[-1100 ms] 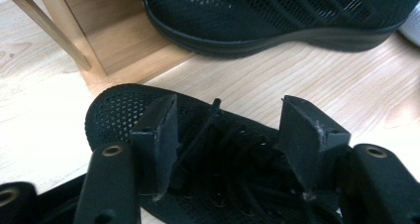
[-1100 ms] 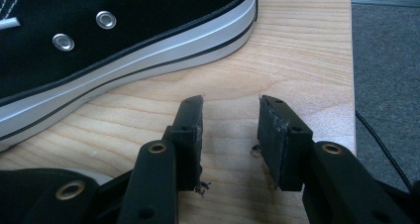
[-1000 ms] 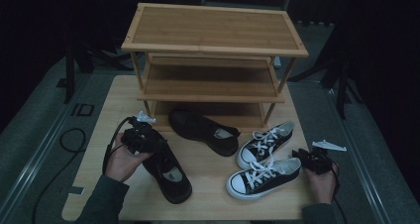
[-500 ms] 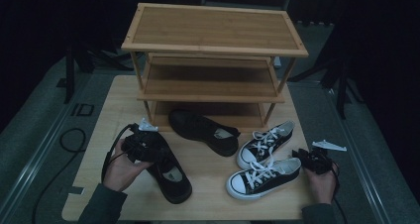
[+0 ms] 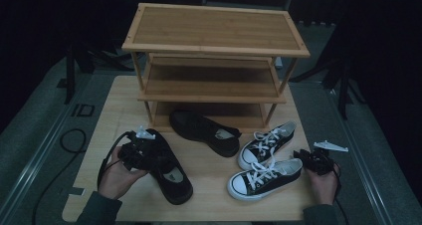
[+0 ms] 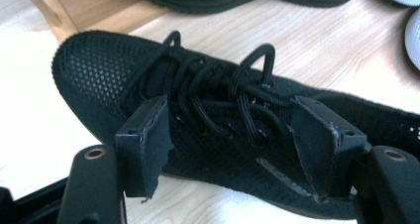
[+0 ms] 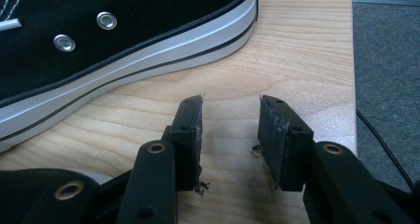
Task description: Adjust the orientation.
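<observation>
Black mesh lace-up shoe (image 5: pixel 166 171) sits lower left of the high view on the light wooden table (image 5: pixel 209 177), the left gripper (image 6: pixel 230 135) gaping around its laces, just opened. Right gripper (image 7: pixel 230 135) is open over bare table. Three-tier bamboo shoe rack (image 5: pixel 214 31) shelves look bare.

Beyond our left gripper's fingers (image 6: pixel 148 140), the black mesh shoe (image 6: pixel 208 135) loses its heel past the picture's right edge. Ahead of our right gripper's fingers (image 7: pixel 190 130), the black-and-white sneaker (image 7: pixel 124 40) is cut off at the top and left edges. From above, both grippers are too dark and small to judge their jaws.
</observation>
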Demonstrator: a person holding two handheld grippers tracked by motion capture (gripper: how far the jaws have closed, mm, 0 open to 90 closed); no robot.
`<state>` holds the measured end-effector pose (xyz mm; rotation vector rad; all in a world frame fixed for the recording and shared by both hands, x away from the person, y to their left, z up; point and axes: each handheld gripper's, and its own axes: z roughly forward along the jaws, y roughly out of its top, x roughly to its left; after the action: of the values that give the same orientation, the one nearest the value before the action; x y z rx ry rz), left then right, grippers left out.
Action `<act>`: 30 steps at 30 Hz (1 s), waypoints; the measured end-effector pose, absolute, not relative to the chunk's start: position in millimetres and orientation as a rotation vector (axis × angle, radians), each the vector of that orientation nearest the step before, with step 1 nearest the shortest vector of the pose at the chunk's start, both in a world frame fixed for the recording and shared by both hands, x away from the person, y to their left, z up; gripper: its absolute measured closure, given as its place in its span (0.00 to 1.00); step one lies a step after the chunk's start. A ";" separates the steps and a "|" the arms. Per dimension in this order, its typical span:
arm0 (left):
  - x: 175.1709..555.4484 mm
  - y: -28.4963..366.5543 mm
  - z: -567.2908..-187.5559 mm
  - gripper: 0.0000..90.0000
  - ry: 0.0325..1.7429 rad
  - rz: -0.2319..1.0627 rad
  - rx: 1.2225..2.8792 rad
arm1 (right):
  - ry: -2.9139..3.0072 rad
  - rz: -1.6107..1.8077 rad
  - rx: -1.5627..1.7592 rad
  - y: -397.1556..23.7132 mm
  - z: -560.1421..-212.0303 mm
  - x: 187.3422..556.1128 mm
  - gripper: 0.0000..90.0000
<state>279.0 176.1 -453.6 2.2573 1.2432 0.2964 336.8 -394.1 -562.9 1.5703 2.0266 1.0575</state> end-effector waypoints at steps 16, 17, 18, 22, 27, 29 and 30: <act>276.0 174.2 -472.7 0.49 1.305 0.306 2.343 | 2.027 1.060 1.572 -394.3 -562.9 336.8 0.68; 275.5 176.0 -472.0 0.51 1.307 0.309 2.345 | 2.027 1.060 1.573 -394.3 -562.8 336.8 0.68; 274.6 179.3 -471.3 0.53 1.315 0.315 2.345 | 2.027 1.060 1.573 -394.3 -562.8 336.8 0.68; 272.4 195.2 -469.8 0.59 1.344 0.321 2.346 | 2.028 1.060 1.572 -394.4 -562.9 336.8 0.68; 269.6 215.8 -468.9 0.73 1.385 0.323 2.354 | 2.027 1.060 1.573 -394.3 -562.9 336.8 0.68; 269.4 223.2 -468.3 0.74 1.407 0.343 2.354 | 2.027 1.060 1.572 -394.3 -562.9 336.8 0.68; 270.2 227.5 -468.3 0.76 1.419 0.356 2.356 | 2.027 1.060 1.572 -394.3 -562.9 336.8 0.68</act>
<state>270.2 227.5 -468.3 2.3556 1.4193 0.3563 336.8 -394.3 -562.9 1.5721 2.0274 1.0601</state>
